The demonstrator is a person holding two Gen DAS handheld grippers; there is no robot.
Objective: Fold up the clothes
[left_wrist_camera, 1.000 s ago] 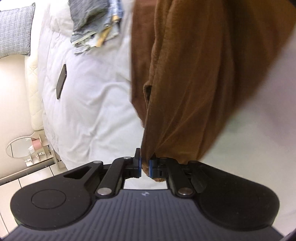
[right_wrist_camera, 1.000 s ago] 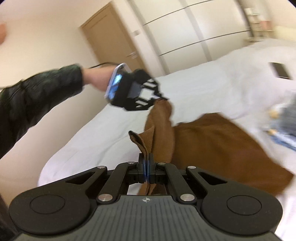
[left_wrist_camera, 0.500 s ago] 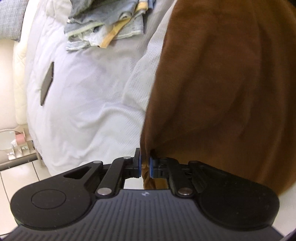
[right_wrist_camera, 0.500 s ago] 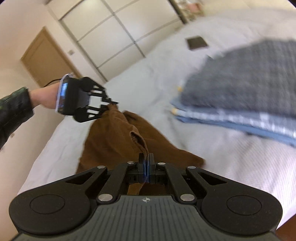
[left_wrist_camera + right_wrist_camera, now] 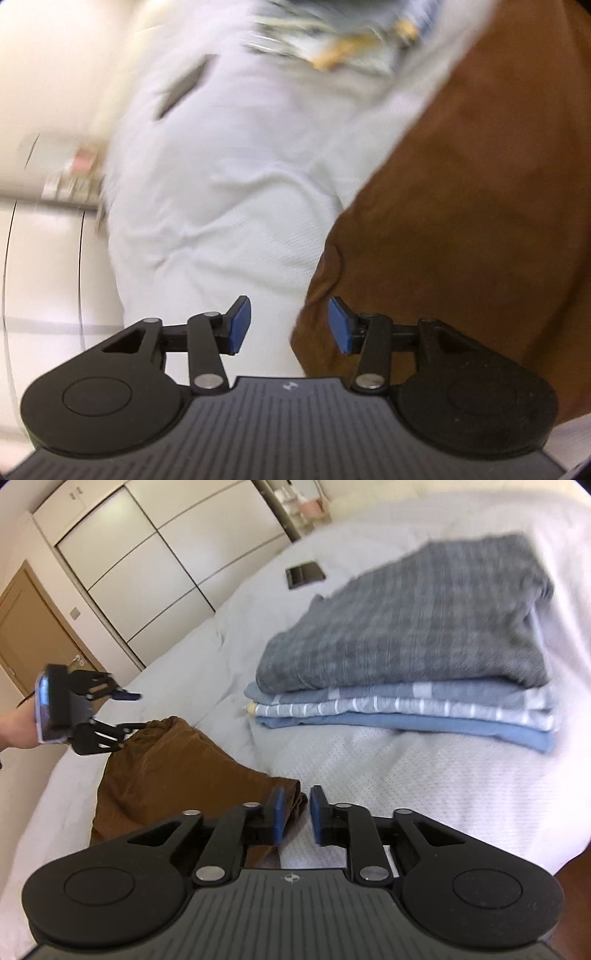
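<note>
White bed [image 5: 406, 775] filling the view, stack of folded clothes [image 5: 406, 664] at two o'clock, brown garment [image 5: 177, 771] flat at nine o'clock (released), left gripper [image 5: 289, 325] spread wide over its corner, right gripper [image 5: 296, 814] parted at its edge, dark phone [image 5: 306, 574] at twelve

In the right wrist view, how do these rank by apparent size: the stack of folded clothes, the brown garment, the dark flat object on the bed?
1. Stack of folded clothes, largest.
2. Brown garment, partly hidden by the right gripper.
3. Dark flat object, smallest, though it lies farthest away.
</note>
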